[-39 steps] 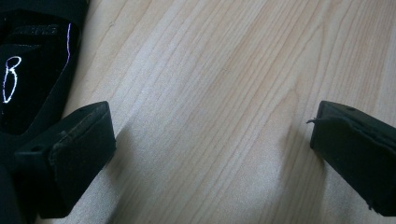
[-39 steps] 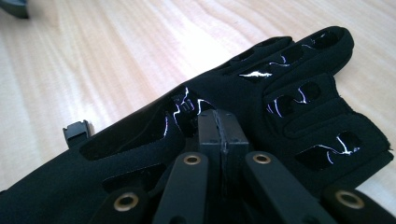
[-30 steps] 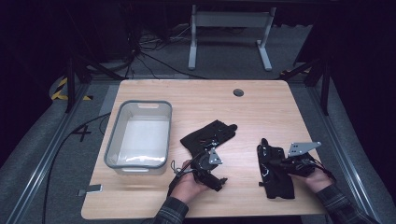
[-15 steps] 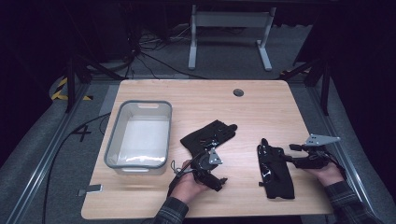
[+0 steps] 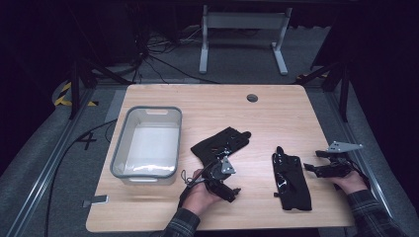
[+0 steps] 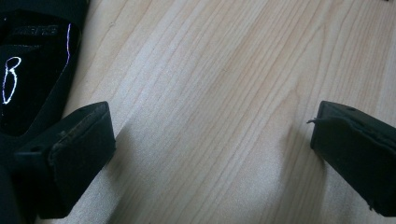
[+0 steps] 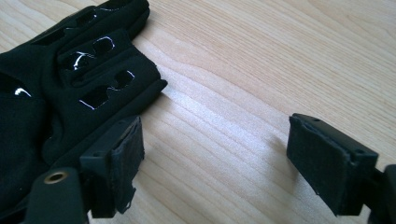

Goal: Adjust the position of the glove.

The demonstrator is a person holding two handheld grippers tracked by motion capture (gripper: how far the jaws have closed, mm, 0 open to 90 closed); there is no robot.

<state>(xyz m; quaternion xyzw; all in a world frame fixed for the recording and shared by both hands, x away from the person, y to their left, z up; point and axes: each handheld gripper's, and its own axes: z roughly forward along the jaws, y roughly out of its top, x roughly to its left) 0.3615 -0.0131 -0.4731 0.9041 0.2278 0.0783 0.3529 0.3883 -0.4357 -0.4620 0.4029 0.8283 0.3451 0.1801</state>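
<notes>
1. The right gripper [image 5: 312, 168] lay low over the table [image 5: 276, 113] near its right edge, held level in the right hand [image 5: 348, 181], with its jaws pointing left toward the right glove [image 5: 291, 180].
2. Its jaws had just been opening and stood wide apart with only bare wood between them; in the right gripper view the right glove [image 7: 56, 88] lay just beside the left jaw.
3. The left gripper [image 5: 236, 191] rested near the front edge in the left hand [image 5: 200, 197], a plaid sleeve behind it. Its jaws stood wide apart over bare wood, gripping nothing.
4. The left glove [image 5: 220, 144] lay crumpled just beyond the left gripper, its fingers toward the far right.
5. Both gloves were soft black fabric; the right one lay flat and long, with glossy patches on its fingers.
6. The jaw pads [image 7: 126, 161] were black, blocky and fuzzy-faced.
7. The table was pale wood with fine grain. A grey plastic bin [image 5: 121, 148], rectangular with rounded corners, stood at the left.
</notes>
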